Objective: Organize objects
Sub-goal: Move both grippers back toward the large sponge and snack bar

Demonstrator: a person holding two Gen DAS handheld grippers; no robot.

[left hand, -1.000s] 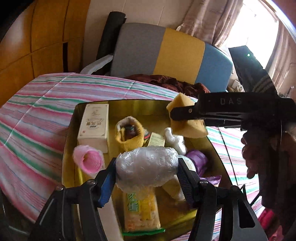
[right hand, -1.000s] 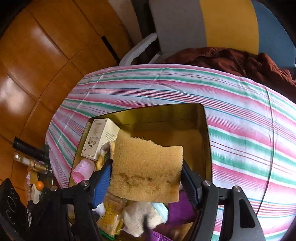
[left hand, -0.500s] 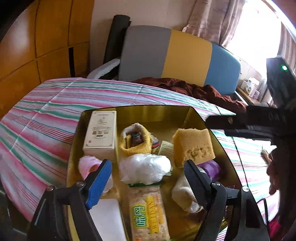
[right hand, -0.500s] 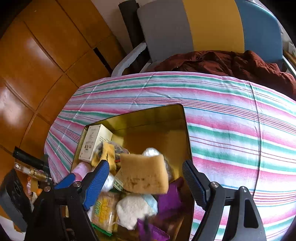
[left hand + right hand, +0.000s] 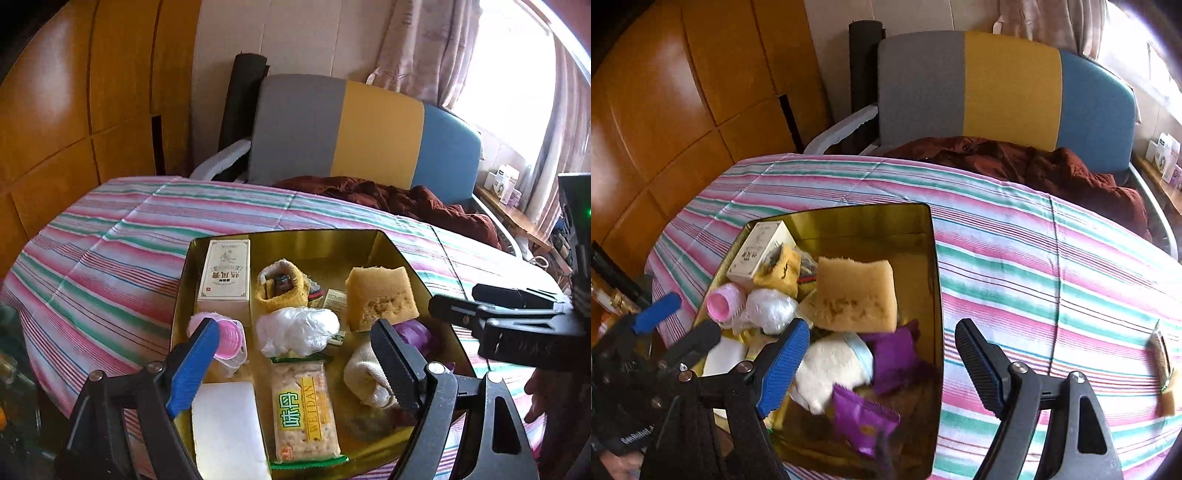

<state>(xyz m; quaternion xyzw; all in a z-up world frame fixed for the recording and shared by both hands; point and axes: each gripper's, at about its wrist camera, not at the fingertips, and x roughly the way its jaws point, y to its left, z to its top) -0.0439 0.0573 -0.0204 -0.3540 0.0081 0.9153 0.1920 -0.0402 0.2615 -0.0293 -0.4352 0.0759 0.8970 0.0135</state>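
Sponge (image 5: pixel 382 297) and plastic wad (image 5: pixel 295 330) lie inside the gold tin (image 5: pixel 402 258) among other items; left tongs (image 5: pixel 295 363) and right tongs (image 5: pixel 882 363), just opened, stand wide and empty; sorting seems nearly complete.

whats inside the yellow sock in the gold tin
The yellow sock stands open-mouthed in the gold tin. A dark brownish object shows in its opening, too small to identify. Anything deeper is covered by the fabric.
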